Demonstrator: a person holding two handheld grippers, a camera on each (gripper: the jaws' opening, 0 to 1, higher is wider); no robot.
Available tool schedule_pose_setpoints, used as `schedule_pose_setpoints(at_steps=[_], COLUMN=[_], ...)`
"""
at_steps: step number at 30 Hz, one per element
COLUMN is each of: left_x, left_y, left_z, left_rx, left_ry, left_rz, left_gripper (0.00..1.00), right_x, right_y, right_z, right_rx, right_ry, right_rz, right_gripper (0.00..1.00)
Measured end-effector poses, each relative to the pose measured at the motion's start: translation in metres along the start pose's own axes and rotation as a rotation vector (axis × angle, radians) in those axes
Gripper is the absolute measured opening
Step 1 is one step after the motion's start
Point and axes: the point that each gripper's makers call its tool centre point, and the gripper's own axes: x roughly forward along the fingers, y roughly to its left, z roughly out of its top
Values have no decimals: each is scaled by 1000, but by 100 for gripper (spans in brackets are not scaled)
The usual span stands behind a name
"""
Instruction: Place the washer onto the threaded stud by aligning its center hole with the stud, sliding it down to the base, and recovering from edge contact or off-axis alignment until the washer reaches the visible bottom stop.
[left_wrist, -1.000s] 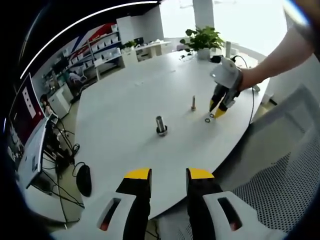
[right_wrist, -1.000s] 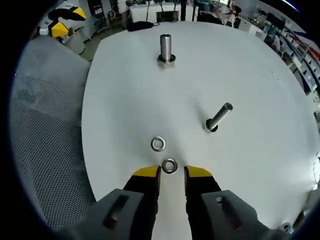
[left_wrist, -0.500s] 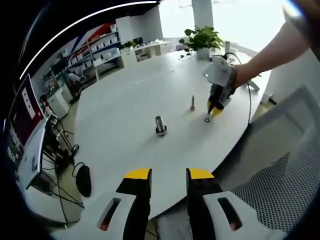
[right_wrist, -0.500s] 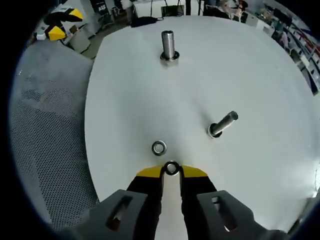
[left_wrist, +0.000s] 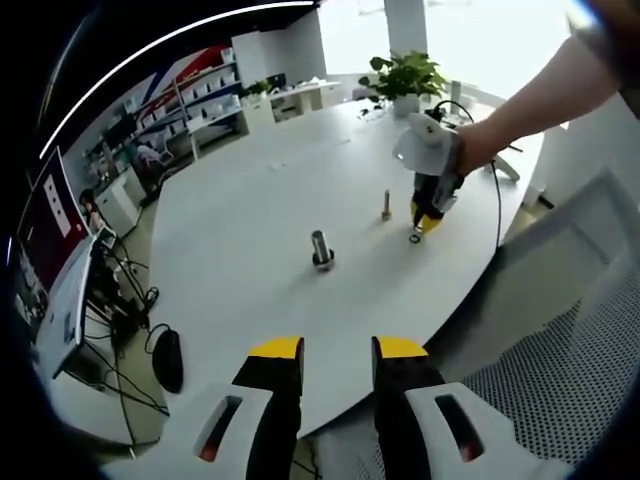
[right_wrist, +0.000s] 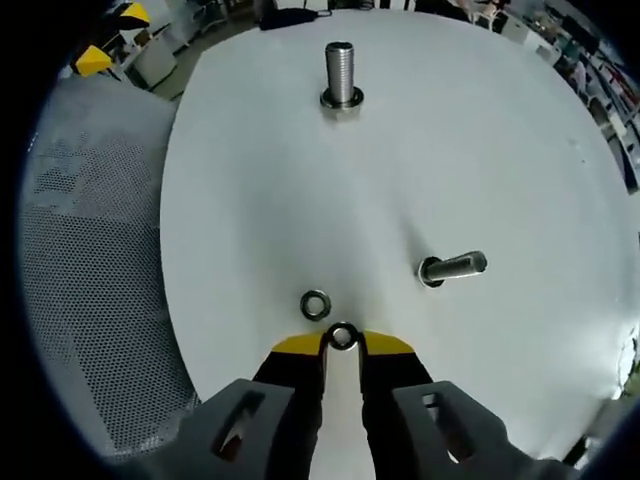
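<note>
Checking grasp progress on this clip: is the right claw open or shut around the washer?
Shut on it, it seems: in the right gripper view the right claw's yellow tips pinch the washer from both sides on the white table.

Two washers (right_wrist: 343, 336) (right_wrist: 316, 304), two threaded studs (right_wrist: 341, 73) (right_wrist: 455, 267).

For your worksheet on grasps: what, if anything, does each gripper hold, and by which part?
The right gripper pinches a washer by its outer rim, on the table. The left gripper holds nothing.
</note>
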Motion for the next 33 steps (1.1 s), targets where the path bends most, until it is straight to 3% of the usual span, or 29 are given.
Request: schedule_pose_setpoints(at_steps=[9,15,19,33], left_x=[0,0,0,0], left_y=[0,0,0,0], left_z=[0,0,0,0], left_rx=[-4,-4,-4,2], left_ry=[-1,1,1,1], left_rz=[0,-1,-2,-2], left_gripper=[25,25,25,25], right_x=[-2,-4,-10,-28], right_y=[5,1,-2,-18], right_z=[-2,-6,-1,3], right_rx=[-43,23,69,89], right_ry=[-73,-74,-123,-164], right_rz=[-40,-27,-34,-74], right_gripper=[14,14,14,14])
